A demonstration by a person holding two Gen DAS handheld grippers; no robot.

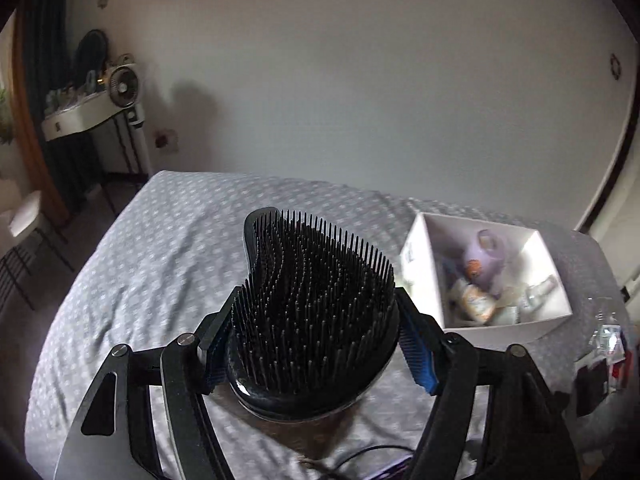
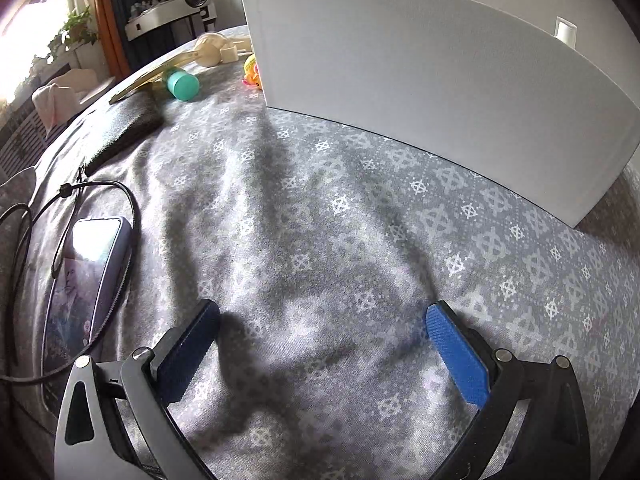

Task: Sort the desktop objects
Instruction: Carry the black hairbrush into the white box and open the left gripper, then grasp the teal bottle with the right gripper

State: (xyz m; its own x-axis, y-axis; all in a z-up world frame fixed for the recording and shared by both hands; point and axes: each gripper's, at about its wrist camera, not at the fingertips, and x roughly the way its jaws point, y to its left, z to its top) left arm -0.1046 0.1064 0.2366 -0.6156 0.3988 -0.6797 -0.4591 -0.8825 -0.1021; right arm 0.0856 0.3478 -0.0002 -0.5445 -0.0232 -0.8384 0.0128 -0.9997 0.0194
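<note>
A black oval hairbrush (image 1: pixel 308 312) with its bristles up sits between the blue pads of my left gripper (image 1: pixel 316 344), which is shut on its body and holds it above the grey patterned cloth (image 1: pixel 160 264). Behind it to the right stands an open white box (image 1: pixel 424 276) with a purple jug (image 1: pixel 486 266) and several small bottles inside. My right gripper (image 2: pixel 324 350) stands open low over the same cloth (image 2: pixel 320 216), nothing between its fingers. In front of it rises a white box wall (image 2: pixel 420 80).
A phone (image 2: pixel 84 280) with a black cable (image 2: pixel 120 196) lies left of the right gripper. Farther back are a black case (image 2: pixel 124 128), a teal cylinder (image 2: pixel 182 84), a wooden piece (image 2: pixel 160 74), a yellow toy (image 2: pixel 252 72). Dark and red items (image 1: pixel 604 368) lie right.
</note>
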